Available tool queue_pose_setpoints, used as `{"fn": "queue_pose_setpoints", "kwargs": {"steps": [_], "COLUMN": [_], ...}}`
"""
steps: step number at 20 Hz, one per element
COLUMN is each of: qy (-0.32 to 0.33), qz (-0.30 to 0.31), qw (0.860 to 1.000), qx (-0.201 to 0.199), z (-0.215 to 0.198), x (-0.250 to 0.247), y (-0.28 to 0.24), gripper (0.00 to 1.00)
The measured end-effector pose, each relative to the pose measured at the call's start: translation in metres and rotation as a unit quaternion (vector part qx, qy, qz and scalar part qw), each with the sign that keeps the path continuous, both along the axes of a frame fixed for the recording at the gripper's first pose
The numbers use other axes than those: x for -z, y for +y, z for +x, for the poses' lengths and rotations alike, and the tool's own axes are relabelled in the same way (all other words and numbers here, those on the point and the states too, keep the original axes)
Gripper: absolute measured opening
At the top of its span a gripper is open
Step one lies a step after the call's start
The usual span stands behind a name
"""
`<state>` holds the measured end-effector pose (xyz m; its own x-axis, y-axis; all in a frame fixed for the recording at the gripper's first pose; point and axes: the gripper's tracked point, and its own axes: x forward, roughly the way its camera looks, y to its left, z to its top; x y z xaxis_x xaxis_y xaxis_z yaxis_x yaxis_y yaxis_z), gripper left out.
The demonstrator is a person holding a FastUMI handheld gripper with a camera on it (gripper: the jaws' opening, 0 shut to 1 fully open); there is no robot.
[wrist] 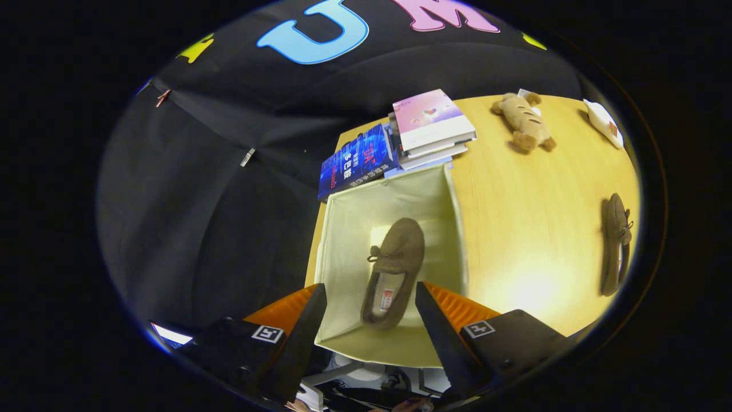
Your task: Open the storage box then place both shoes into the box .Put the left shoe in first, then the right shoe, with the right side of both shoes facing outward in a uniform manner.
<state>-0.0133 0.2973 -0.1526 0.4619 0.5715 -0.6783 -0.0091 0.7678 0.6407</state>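
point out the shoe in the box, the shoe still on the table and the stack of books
shoe in the box [394,269]: gripper view, on its brown upper, between the open fingers.
shoe on the table [615,243]: gripper view, on its side.
stack of books [432,121]: gripper view, on the top pink cover.

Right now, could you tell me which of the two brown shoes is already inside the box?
The shoe between the open fingers; the other shoe lies on the table.
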Motion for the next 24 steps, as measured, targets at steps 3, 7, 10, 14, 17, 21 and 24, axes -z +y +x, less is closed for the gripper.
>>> {"fn": "queue_pose_setpoints", "kwargs": {"steps": [3, 7, 10, 14, 17, 21, 24], "qy": [-0.029, -0.047, -0.047, -0.024, 0.003, 0.042, 0.077], "qz": [-0.024, -0.063, -0.097, -0.117, -0.124, -0.145, -0.153], "qw": [0.999, 0.997, 0.994, 0.992, 0.991, 0.987, 0.983], "qx": [-0.01, -0.015, -0.005, 0.03, 0.056, 0.06, 0.069], "z": [-0.004, -0.014, -0.023, -0.037, -0.046, -0.062, -0.069], "x": [-0.005, 0.006, 0.023, 0.052, 0.082, 0.127, 0.165], "y": [-0.053, -0.132, -0.201, -0.28, -0.331, -0.375, -0.398], "gripper": [0.97, 0.97, 0.97, 0.97, 0.97, 0.97, 0.98]}}
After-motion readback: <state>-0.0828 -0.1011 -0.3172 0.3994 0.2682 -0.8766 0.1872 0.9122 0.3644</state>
